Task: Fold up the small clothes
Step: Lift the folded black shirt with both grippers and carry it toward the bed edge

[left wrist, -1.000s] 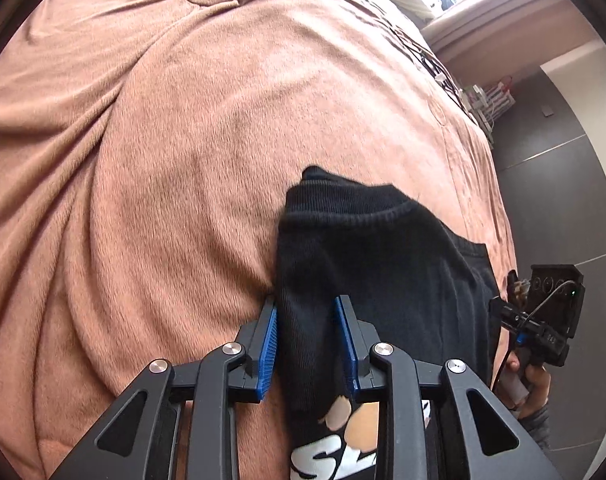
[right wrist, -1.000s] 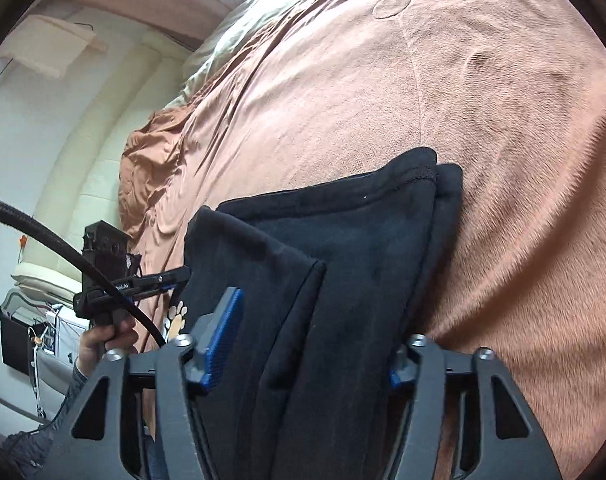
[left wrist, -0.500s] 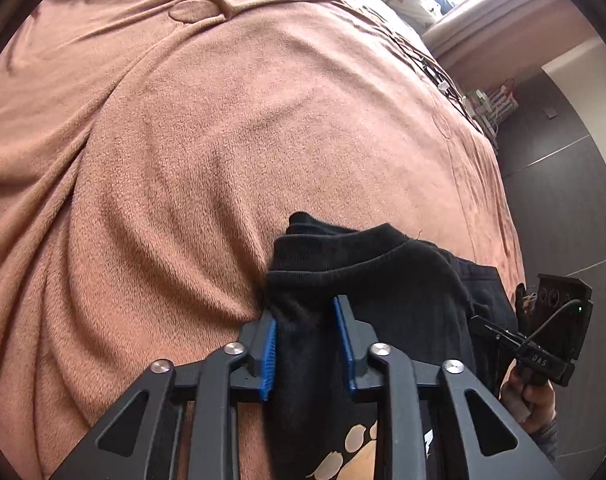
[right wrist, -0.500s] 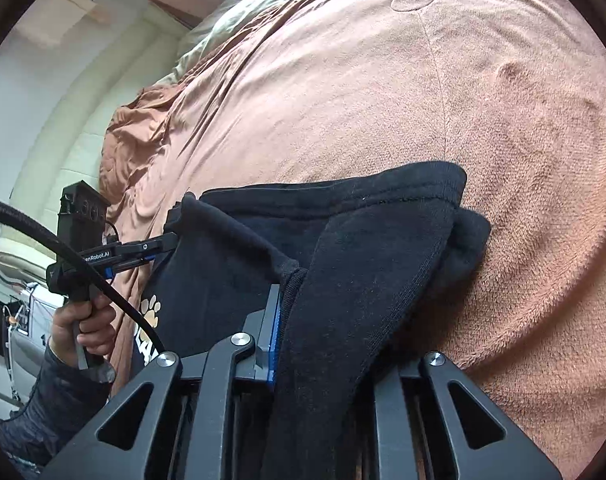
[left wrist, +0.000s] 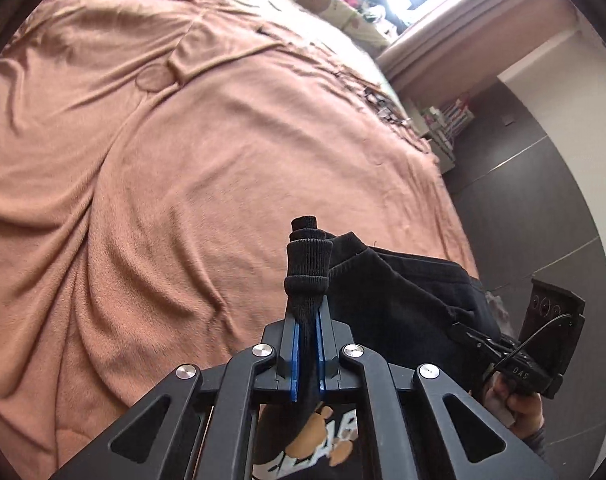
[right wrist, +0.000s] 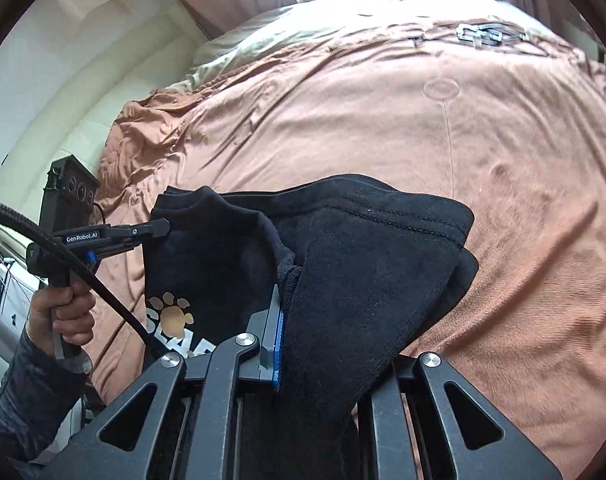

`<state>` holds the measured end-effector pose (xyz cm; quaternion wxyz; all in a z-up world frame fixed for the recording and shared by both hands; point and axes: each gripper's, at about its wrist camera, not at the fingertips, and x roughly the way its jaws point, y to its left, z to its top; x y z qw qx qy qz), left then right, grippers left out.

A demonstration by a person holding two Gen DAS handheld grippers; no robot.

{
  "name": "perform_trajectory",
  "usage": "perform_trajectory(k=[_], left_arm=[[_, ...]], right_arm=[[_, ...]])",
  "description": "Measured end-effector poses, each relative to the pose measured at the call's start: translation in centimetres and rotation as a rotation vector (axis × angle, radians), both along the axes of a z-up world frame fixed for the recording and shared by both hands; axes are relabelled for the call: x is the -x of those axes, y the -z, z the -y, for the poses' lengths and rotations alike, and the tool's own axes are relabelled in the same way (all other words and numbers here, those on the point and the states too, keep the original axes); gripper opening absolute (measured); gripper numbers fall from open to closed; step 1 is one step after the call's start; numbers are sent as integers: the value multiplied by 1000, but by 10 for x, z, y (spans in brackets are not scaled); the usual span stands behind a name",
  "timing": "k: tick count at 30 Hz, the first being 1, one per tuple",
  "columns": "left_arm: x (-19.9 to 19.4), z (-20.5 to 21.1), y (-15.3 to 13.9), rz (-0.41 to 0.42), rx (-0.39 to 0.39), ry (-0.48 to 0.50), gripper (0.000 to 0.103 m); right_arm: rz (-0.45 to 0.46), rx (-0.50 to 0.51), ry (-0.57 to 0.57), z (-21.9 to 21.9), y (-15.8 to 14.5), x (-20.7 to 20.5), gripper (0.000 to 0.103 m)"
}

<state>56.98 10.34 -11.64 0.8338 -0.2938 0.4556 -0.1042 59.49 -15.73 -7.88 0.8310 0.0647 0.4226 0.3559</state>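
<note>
The black sweatshirt (right wrist: 375, 264) hangs over the brown blanket (left wrist: 183, 168), long axis running 9 to 3 o'clock, paw print facing down-left. Left gripper (left wrist: 308, 332) and right gripper (right wrist: 287, 320) each clamp its bunched edge.

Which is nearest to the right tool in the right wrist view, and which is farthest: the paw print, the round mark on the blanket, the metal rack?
1. Paw print, on the black garment, left of the right tool.
2. Round mark, mid blanket.
3. Metal rack, at the far edge, upper right.
</note>
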Motion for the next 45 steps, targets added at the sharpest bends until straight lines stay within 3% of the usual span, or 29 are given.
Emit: perform_trajectory(k=[16,32,38,45], left_arm=[[95,46,-139,226,20,87,6],[190,120,-275,430,60,198,6],[197,176,-300,458,52,279,6],[185,263,-306,449,35,392,6]], right_arm=[[196,28,92,43,-100,159,10],[448,66,179,125,-217,344,10],[486,37,261,183,-219,396,10],[497,52,360,244,-205,442,10]])
